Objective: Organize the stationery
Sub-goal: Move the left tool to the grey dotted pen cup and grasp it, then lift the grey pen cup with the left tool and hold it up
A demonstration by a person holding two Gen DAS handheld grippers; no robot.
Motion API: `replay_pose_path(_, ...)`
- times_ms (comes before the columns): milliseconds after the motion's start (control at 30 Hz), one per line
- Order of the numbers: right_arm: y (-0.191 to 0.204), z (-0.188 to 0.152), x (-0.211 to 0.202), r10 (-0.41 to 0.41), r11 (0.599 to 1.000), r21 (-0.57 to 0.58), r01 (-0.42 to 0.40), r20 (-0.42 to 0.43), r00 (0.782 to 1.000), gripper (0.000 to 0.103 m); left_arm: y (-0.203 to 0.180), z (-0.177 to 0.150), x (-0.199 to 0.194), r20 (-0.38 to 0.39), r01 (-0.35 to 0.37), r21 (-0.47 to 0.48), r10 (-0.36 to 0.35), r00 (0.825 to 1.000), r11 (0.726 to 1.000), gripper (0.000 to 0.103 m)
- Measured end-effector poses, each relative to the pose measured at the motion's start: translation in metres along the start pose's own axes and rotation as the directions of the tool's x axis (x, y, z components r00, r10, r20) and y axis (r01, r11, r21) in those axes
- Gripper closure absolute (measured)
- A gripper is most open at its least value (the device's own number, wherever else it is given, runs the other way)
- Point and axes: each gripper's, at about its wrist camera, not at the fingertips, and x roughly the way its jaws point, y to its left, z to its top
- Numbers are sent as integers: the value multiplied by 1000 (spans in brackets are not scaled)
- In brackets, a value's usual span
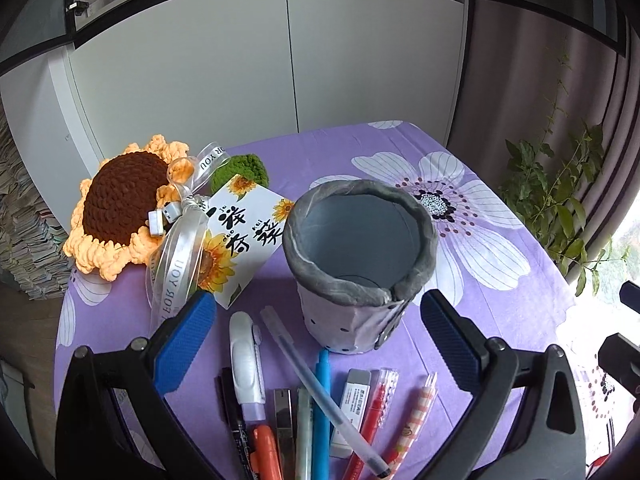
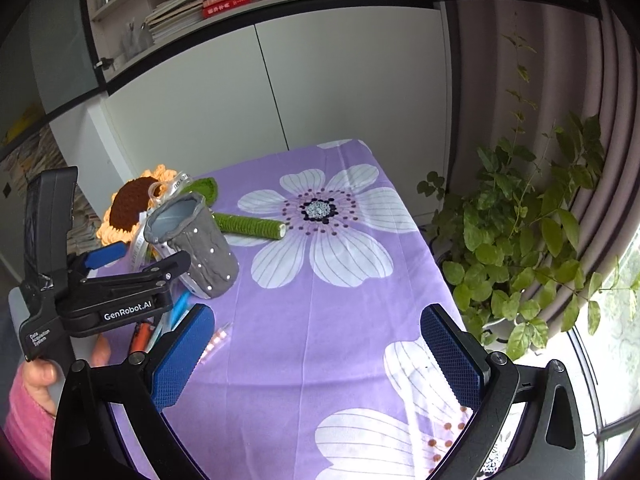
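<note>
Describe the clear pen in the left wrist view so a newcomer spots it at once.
Start at the grey pen holder on the purple floral cloth. In front of it lies a row of stationery. The clear pen alone lies diagonally across the others, frosted, with a dark tip.

A grey holder (image 1: 358,264) stands upright and open-topped on the purple surface (image 1: 460,288). Just in front of it lie pens and markers side by side: a white correction tape (image 1: 246,360), an orange marker (image 1: 266,450), a blue pen (image 1: 322,412), an eraser (image 1: 354,404), and a clear pen (image 1: 320,384) slanting across them.
</note>
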Motion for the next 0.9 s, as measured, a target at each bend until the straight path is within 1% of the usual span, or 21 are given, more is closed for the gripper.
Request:
replay_pose_path(67, -3, 3, 8, 4, 1000, 3, -4, -8, 1000, 0, 1, 4, 6, -3, 28, -16, -28, 1000, 999, 1)
replay_pose_path(167, -6, 7, 17, -1, 1000, 10, 1, -18, 1000, 0, -2, 8, 13, -11, 50, -23, -51, 999, 998, 3)
replay_pose_path(233, -9, 9, 22, -1, 1000, 17, 2, -27, 1000, 0, -4, 10, 16, -13, 62, -19, -62, 998, 998, 12)
replay_pose_path(300, -12, 9, 28, -3, 1000, 27, 4, -41, 999, 0, -6, 11, 17, -20, 85, -22, -85, 996, 996, 34)
replay_pose_path(367, -15, 10, 32, -4, 999, 38, 6, -55, 998, 0, -7, 11, 17, -20, 81, -16, -81, 997, 997, 35)
replay_pose_path(467, -17, 10, 33, 2, 999, 50, 1, -66, 998, 0, -7, 10, 10, 3, 82, -5, -82, 997, 997, 35)
replay_pose_path(533, -18, 10, 32, 2, 999, 52, 2, -65, 998, 0, -6, 10, -4, 41, 64, 15, -65, 997, 998, 35)
replay_pose_path(600, -17, 10, 30, 1, 999, 51, 2, -65, 998, 0, -4, 7, -21, 81, 27, 40, -30, 996, 999, 35)
replay_pose_path(700, -13, 10, 26, 7, 999, 47, -4, -70, 998, 0, 10, 1, -45, 120, -22, 45, 16, 993, 999, 35)
replay_pose_path(767, -9, 9, 23, 13, 999, 43, -10, -71, 997, 0, 25, -7, -57, 128, -52, 26, 49, 991, 998, 35)
replay_pose_path(900, 6, 8, 20, 31, 999, 22, -30, -88, 996, 0, 62, -31, -71, 103, -136, -25, 138, 985, 990, 35)
